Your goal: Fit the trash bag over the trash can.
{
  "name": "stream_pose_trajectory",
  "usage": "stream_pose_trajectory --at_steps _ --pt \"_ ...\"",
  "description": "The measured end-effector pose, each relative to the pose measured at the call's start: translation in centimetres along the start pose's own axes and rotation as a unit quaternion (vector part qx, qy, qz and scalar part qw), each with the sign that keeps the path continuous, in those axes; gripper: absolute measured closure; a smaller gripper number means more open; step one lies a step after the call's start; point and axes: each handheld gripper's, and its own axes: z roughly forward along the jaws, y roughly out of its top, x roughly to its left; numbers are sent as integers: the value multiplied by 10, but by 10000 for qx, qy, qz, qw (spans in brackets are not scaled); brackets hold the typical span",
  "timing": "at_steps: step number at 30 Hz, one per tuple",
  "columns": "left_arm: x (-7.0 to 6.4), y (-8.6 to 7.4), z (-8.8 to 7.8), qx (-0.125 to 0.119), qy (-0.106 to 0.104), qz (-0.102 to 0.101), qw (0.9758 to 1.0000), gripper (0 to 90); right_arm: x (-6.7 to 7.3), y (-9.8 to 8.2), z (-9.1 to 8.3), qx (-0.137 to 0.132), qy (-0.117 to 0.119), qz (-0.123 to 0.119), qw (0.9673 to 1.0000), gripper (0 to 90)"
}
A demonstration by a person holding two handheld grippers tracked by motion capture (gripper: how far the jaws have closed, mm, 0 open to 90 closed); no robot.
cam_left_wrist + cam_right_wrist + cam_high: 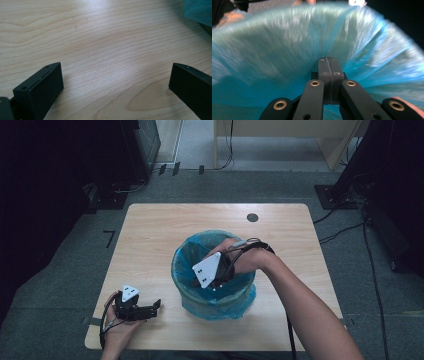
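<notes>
Bin (214, 285) with a blue plastic liner, standing near the middle of the light wooden table (150, 230) in the high view, slightly toward the near edge. Right gripper (200, 281) dipped inside the bin's mouth, grey three-cornered plate on top, cable trailing back over the wrist, right hand (245, 260) wrapped round the body above the far rim; jaw tips lost in the liner's shade here. Left gripper (152, 309) low on the table near the front left corner, lying roughly level and pointing toward the bin, well apart from it, held in the left hand (117, 325); jaws hard to read from up here. Dark round hole (252, 217) near the table's far edge. Left gripper view next: two black jaws rising from the bottom corners, spread wide, nothing between them but bare wood grain (105, 50); a corner of the blue liner (200, 11) at top right (blurred, out of focus). Right gripper view last: jaws pressed flat together at the centre, pads (329, 67) meeting along a thin seam, nothing visibly pinched; beyond and all around them, the pleated inner wall of the blue liner (274, 50), streaked with motion blur.
</notes>
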Motion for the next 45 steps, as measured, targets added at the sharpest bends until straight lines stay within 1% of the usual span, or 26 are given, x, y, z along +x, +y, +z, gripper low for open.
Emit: stream_pose_trajectory --at_steps 3,5,8,10,14,19,21,24,26,30,34,37,39,41,45 --pt "0 0 0 8 16 9 10000 0 0 -3 9 133 35 14 9999 900" --pt "0 0 0 14 20 26 10000 0 0 -2 12 156 63 41 9999 900" --pt "-1 0 0 17 28 34 10000 0 -3 -1 19 258 86 122 9996 900" --pt "-1 0 0 21 30 35 10000 0 -3 -3 24 356 168 162 9991 900" --pt "-1 0 0 34 50 52 10000 0 -3 -6 37 633 313 139 9974 900" --pt "-2 0 1 47 79 78 9999 0 -4 -8 47 779 436 164 9959 900" --pt "-2 0 1 46 79 80 9999 0 -4 -8 48 808 436 163 9956 900" --pt "-2 0 1 36 65 57 10000 0 -5 -7 44 763 382 134 9963 900" --pt "-2 0 1 37 65 56 10000 0 -4 -5 38 704 327 52 9970 900" --pt "-2 0 1 39 82 66 9999 0 -2 3 20 638 207 -155 9976 900" --pt "-2 0 1 42 85 69 9999 0 3 8 1 614 154 -242 9977 900" --pt "-2 0 1 56 90 85 9999 0 10 6 -7 670 288 -294 9969 900" --pt "-2 1 1 60 104 90 9999 0 15 2 -8 797 406 -315 9955 900" --pt "-3 1 1 59 122 90 9999 0 17 0 -6 867 468 -347 9945 900" --pt "-2 1 1 58 117 82 9999 0 20 -4 5 1045 594 -378 9920 900"
